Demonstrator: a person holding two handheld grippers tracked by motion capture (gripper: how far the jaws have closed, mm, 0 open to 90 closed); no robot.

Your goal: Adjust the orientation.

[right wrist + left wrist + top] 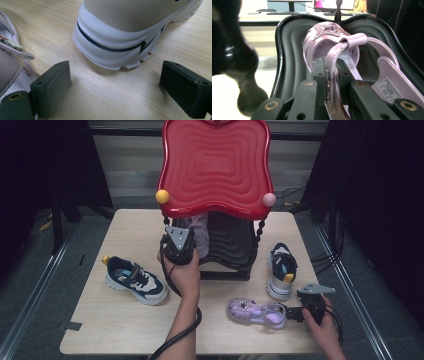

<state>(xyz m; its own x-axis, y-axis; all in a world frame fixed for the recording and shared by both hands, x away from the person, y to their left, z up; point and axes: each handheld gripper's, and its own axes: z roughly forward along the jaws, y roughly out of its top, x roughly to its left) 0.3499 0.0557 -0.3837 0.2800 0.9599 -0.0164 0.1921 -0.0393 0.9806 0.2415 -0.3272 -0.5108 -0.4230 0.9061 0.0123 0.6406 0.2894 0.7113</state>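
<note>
- Left gripper [181,251] sits near the middle of the table [100,330], at the front of the black lower shelf [231,245] of a two-tier rack; red upper tray [215,165] overhangs it.
- Left gripper view: jaws closed on the strap of a pink sandal [332,47]. Strap runs between the two pads. Sandal has a glittery star on the toe and rests inside the black shelf [289,50], toe pointing toward the shelf's far rim.
- High view: that pink sandal [200,232] shows just beyond the left gripper, partly under the red tray.
- Right gripper [300,312] lies near the table's front right corner, jaws spread wide, nothing between them. Right gripper view confirms: bare wood between the pads [52,87].
- Second sandal [257,312], purple-tinted, lies flat toward the front edge, heel end just beside the right gripper.
- White and navy sneaker [281,270] stands toward the right edge, just past the right gripper; its white heel sole [112,45] is close ahead of the open jaws, not touching.
- Matching sneaker [136,281] lies on the left side of the table, well apart from both grippers.
</note>
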